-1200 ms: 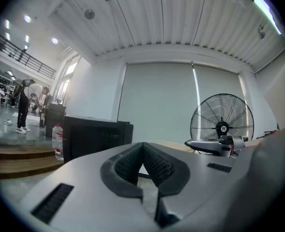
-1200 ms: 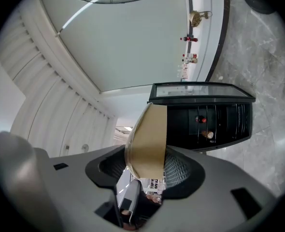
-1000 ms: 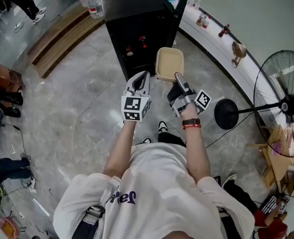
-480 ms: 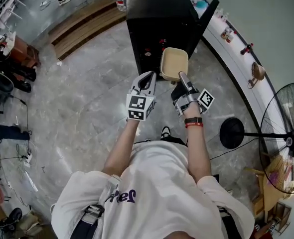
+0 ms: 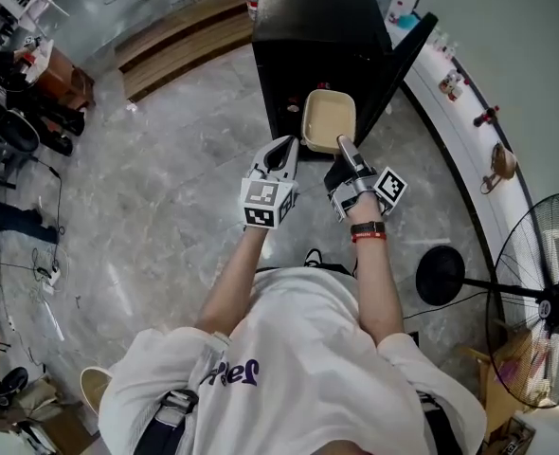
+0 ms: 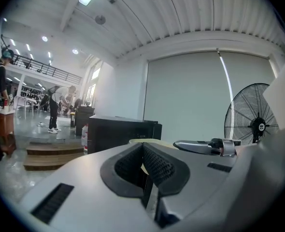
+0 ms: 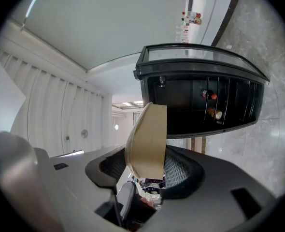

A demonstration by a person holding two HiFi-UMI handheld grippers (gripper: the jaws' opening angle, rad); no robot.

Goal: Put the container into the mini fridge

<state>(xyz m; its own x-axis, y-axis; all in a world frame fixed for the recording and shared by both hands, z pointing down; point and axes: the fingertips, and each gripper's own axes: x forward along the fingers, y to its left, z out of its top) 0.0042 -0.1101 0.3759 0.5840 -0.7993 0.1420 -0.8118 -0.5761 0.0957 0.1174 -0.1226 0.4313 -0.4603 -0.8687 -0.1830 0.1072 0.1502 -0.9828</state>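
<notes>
Over the marble floor (image 5: 166, 178), the open mini fridge (image 5: 322, 36) is drawing nearer as the right claw (image 5: 340, 144), clenching the tan container (image 5: 328, 118), is closing on its doorway, while the left claw (image 5: 281, 152) is riding alongside, pinched shut and empty.

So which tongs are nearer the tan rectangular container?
Right: the right tongs grip the tan rectangular container by its near edge; the left tongs hang shut beside it, apart.
</notes>
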